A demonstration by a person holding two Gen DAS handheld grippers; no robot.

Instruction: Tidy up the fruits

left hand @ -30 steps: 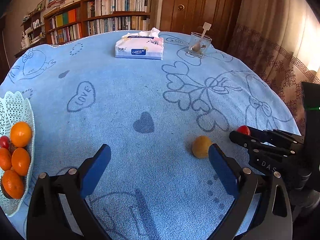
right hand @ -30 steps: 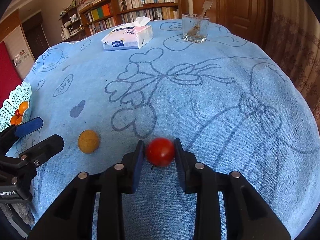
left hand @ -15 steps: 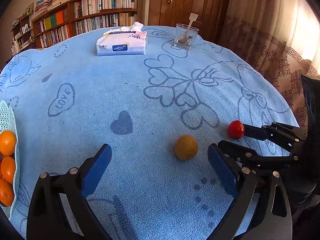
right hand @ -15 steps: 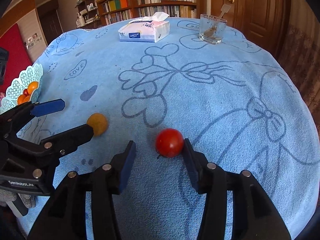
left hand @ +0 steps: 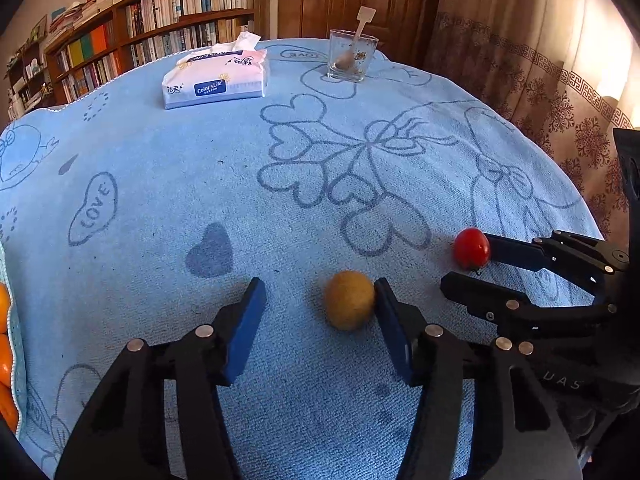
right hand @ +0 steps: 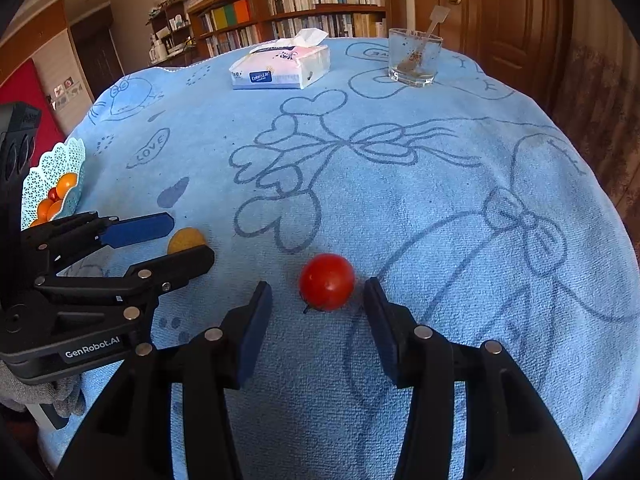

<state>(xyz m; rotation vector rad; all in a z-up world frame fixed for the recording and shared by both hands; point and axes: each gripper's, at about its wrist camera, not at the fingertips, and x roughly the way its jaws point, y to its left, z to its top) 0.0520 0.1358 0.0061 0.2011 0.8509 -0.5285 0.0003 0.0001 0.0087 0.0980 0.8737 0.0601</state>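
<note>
Low over the blue tablecloth (left hand: 160, 168), the left gripper (left hand: 320, 300) spreads wide — yellow fruit (left hand: 349, 299) at frame centre against its right pad. The right gripper (right hand: 318, 300), jaws parted, brackets the red tomato (right hand: 327, 281) — ungrasped — at lower centre.

Right gripper (right hand: 318, 300) stands open over the blue cloth (right hand: 400, 208), a red tomato (right hand: 327, 281) lying between its fingers, clear of both pads. To the left, the left gripper (right hand: 188, 240) is open around a yellow fruit (right hand: 185, 239), largely hidden behind its near finger. A lattice basket (right hand: 76, 160) of oranges sits at far left. A tissue pack (right hand: 280, 68) and a glass (right hand: 414, 58) stand at the far edge.
</note>
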